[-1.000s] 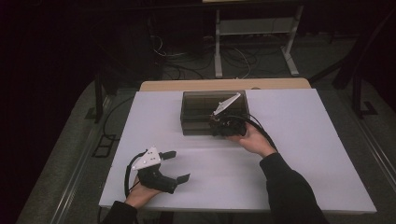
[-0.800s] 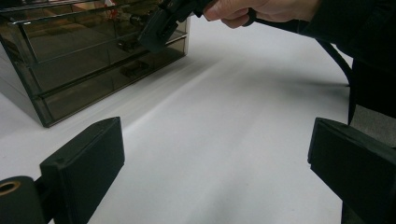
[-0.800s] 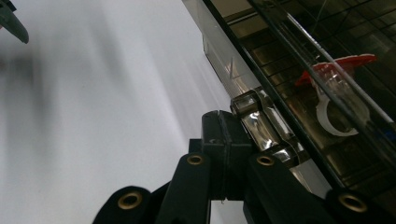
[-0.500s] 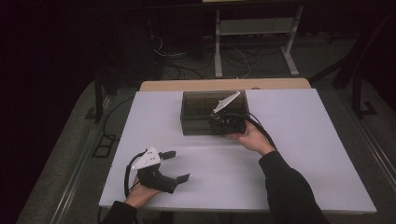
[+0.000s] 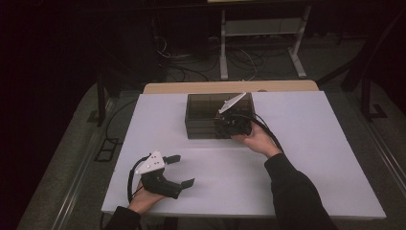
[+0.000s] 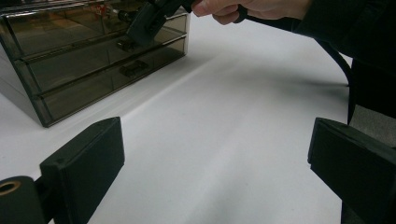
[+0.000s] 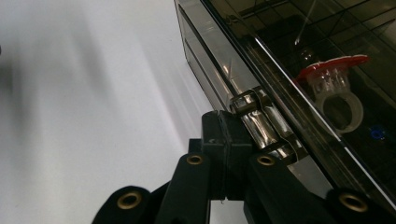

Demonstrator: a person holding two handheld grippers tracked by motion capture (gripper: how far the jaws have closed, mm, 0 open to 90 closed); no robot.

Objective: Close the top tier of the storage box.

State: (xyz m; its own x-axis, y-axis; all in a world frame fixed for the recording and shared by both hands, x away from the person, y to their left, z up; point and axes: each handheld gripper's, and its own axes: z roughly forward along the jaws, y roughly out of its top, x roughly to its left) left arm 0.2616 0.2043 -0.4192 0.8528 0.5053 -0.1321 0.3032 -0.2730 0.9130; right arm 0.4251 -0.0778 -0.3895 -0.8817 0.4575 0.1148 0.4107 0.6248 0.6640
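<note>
Because the left tool (image 5: 179,169) has no part in the drawer work, it rests on the counter (image 5: 306,187) at the person's near left with its jaws spread wide and nothing between them; its own view looks across bare counter toward the drawer unit (image 6: 70,70) ahead and to its left. Well ahead and to the right of it, the right tool (image 7: 224,140) stands against the front of the drawer unit (image 5: 210,117), jaws pressed together with no gap showing, clamped on the metal handle (image 7: 257,123) of an upper drawer. This grip is judged to be for pulling the drawer, since the handle is the only part of the smooth front that offers purchase. Just beyond the right tool's jaws, behind the smoked transparent wall, a clear plastic ring with a red top (image 7: 336,88) lies inside the unit; which drawer holds it cannot be told. A small blue spot (image 7: 377,134) shows near it, too small to identify. Count: two tools, one drawer unit with three stacked drawer fronts visible from the left gripper view, two handles visible there, one ring.
</note>
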